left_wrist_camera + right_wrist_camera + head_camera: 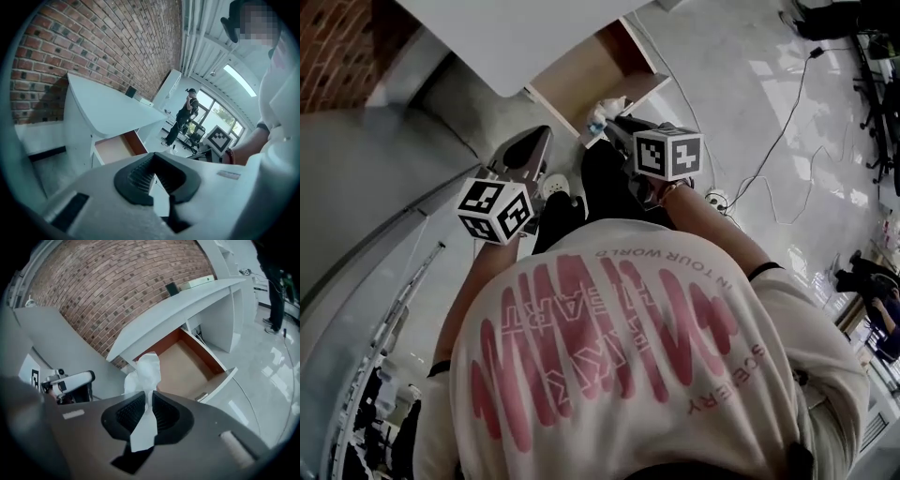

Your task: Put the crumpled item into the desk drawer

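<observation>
The crumpled item is a white tissue, pinched between the pads of my right gripper; its crumpled end sticks out past the tips and a flat tail hangs back. In the head view the tissue hangs at the front edge of the open desk drawer, with the right gripper just behind it. The drawer has a bare brown bottom and sits under the white desk top. My left gripper is to the left, lower down, with its jaws shut and nothing between them.
A brick wall stands behind the desk. Cables and a floor socket lie on the pale floor to the right. A person stands further back in the room. A dark object rests on the desk top.
</observation>
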The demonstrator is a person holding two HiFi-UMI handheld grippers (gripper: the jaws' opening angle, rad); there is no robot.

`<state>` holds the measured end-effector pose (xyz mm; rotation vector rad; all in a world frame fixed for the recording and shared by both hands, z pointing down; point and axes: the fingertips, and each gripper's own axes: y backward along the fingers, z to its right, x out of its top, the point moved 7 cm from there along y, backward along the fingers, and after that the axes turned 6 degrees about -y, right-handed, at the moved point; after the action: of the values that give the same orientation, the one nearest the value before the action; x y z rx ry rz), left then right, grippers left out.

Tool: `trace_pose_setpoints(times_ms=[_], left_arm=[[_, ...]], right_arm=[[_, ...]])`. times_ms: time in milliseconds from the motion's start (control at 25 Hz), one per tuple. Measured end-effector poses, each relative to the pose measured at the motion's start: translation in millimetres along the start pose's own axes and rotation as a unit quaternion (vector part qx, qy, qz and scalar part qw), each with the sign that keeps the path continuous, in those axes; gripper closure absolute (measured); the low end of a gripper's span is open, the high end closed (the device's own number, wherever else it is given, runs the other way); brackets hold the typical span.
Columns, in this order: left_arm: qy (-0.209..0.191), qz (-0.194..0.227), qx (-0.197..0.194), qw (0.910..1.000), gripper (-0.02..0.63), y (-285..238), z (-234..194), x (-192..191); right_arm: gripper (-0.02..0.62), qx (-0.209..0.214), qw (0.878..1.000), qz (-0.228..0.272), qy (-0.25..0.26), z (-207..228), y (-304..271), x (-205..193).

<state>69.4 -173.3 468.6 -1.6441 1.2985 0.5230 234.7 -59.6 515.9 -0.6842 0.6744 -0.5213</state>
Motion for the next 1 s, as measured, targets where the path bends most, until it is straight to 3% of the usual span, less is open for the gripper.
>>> trace_pose_setpoints(times_ms=[480,640,800,1000], left_arm=[[0.065,-0.034,0.097,0.9925,0.603,-76,-17,-30],[0.088,-0.029,0.127,0.9876,0.603,-76,-17,-38],[0.086,-0.038,0.154,0.9836,0.603,-73,-19,-44],[0.105,-0.035,0.201,0.9733,0.603,-63,-27,-53]], right_arm=[[0.532,0.027,0.982,-0.144,0.121,71,-70,44],[0.532,0.028,0.974,-0.175,0.144,86,-86,52],[0.532,0.031,0.967,-0.192,0.166,96,-97,61],[0.532,0.030,0.954,-0.224,0.197,104,-120,69]])
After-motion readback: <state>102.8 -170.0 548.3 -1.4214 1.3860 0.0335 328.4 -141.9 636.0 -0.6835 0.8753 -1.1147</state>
